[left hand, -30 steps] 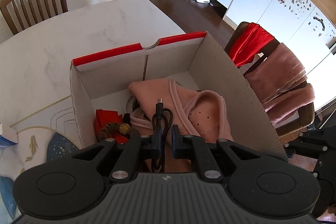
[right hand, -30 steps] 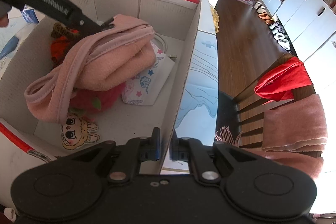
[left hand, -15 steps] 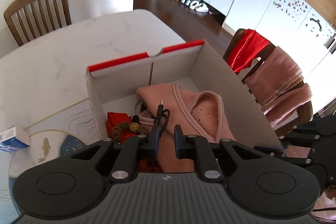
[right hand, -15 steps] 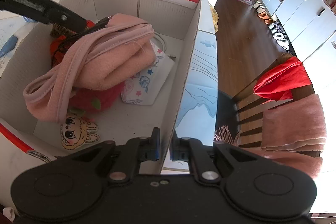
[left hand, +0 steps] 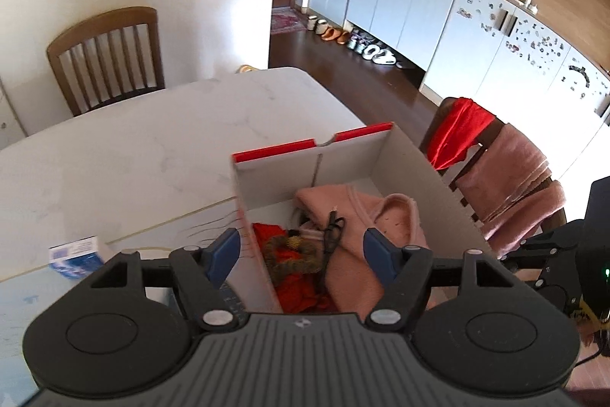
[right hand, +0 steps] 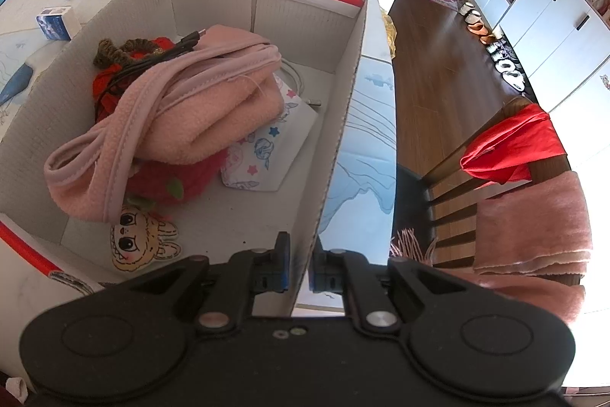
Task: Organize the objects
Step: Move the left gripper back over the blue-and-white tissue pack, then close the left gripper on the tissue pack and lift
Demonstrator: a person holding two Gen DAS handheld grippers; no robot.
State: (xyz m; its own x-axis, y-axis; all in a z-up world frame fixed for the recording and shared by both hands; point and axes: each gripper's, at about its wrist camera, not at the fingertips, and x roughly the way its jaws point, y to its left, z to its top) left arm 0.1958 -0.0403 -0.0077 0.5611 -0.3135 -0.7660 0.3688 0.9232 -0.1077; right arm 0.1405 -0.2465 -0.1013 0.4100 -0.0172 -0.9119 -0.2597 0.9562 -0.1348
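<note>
My two grippers at a cardboard box of soft things on the white table.

Left wrist view: my left gripper is opening wide with nothing pinched; the thin black cable lies below, between the fingers, draped on the fuzzy pink cloth near the box's left wall. Right wrist view: my right gripper is squeezed tight on the box's thin right wall; the cable curls over the pink cloth toward the far left corner.
</note>
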